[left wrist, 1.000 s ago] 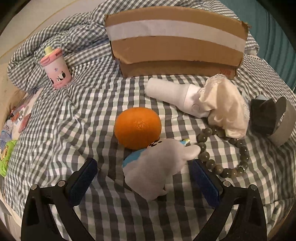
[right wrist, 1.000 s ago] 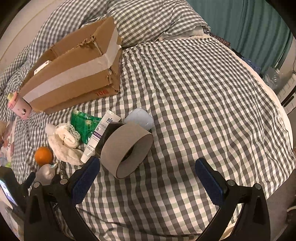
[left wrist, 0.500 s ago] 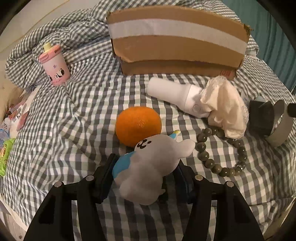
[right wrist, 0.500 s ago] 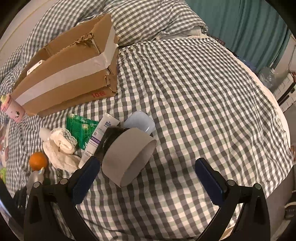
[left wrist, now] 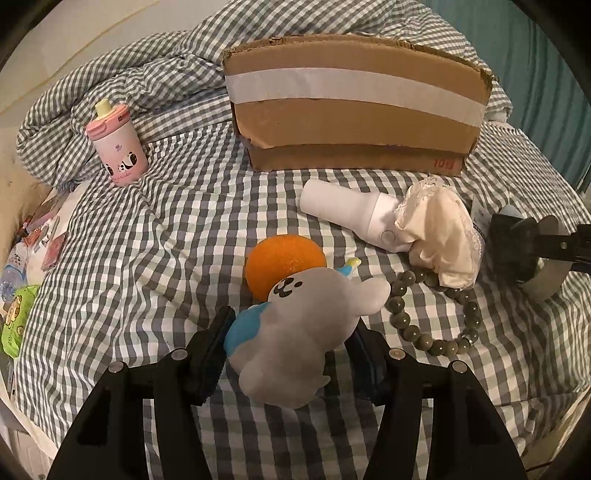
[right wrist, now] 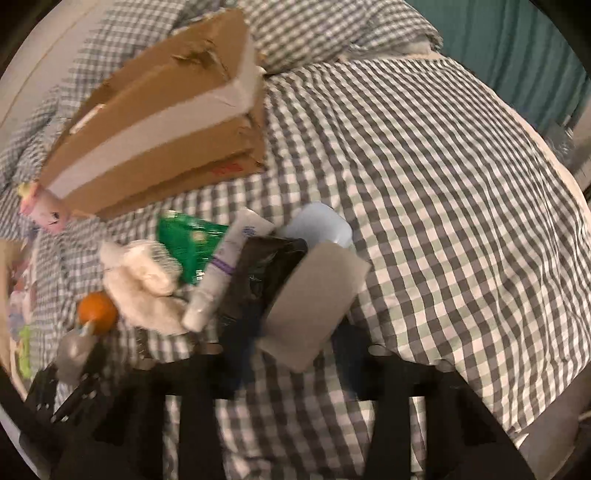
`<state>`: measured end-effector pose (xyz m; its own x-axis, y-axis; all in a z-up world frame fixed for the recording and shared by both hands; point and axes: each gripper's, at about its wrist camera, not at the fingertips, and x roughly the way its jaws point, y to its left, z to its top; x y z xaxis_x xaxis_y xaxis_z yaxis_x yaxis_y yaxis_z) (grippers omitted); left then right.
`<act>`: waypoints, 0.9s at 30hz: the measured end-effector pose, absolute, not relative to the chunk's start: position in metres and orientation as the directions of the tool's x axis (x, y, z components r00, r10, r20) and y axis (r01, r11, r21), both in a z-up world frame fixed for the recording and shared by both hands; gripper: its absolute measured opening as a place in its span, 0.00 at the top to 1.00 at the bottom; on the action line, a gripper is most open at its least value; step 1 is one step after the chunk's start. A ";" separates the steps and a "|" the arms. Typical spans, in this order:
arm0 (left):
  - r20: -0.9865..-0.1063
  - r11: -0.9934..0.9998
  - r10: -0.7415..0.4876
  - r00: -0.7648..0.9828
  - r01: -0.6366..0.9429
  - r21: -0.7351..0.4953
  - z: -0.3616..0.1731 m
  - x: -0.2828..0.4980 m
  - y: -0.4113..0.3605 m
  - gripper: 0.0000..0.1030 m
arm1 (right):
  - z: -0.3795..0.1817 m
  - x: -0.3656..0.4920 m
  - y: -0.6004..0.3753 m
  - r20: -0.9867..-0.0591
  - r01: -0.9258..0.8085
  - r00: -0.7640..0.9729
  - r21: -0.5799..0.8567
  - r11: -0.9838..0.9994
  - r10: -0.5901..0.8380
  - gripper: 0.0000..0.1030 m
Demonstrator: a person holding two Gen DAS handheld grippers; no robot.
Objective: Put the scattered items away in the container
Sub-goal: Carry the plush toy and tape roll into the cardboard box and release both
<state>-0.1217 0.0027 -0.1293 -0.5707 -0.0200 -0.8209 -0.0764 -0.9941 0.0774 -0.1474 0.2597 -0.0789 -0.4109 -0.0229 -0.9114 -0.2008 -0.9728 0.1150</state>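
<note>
The left tongs (left wrist: 288,354), wide apart a second ago, are now clamped on the grey plush toy (left wrist: 303,328), lifted slightly off the bed (left wrist: 147,258) in front of the orange (left wrist: 284,262). The right tongs (right wrist: 291,354) have just been closing and now pinch the wall of the grey tape roll (right wrist: 314,302), though blur hides the pads. The cardboard box (left wrist: 351,103) sits beyond, well apart from both.

Bedcover (left wrist: 155,258): grey-white gingham, spread across the frame.
Curtain (right wrist: 517,48): teal, seen upper right.
Pillow (right wrist: 332,33): gingham, seen top centre.
</note>
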 end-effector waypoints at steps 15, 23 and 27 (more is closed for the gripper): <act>-0.789 -0.997 -0.022 -0.614 -0.050 0.066 -0.095 -0.101 -0.003 0.41 | -0.022 -0.117 0.263 -0.834 -0.113 -0.537 0.220 -0.969 -0.127 0.80; -0.779 -0.996 -0.017 -0.627 -0.055 0.066 -0.077 -0.102 -0.005 0.41 | -0.003 -0.116 0.262 -0.829 -0.102 -0.546 0.212 -0.972 -0.124 0.80; -0.766 -0.996 -0.012 -0.643 -0.062 0.067 -0.058 -0.113 -0.005 0.41 | 0.017 -0.129 0.257 -0.815 -0.068 -0.562 0.214 -0.974 -0.140 0.80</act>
<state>-0.1128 -0.0052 -0.0583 -0.6433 -0.0120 -0.7655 -0.0615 -0.9958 0.0673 -0.1288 0.2571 0.0168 -0.5615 -0.1402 -0.8155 -0.0677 -0.9744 0.2142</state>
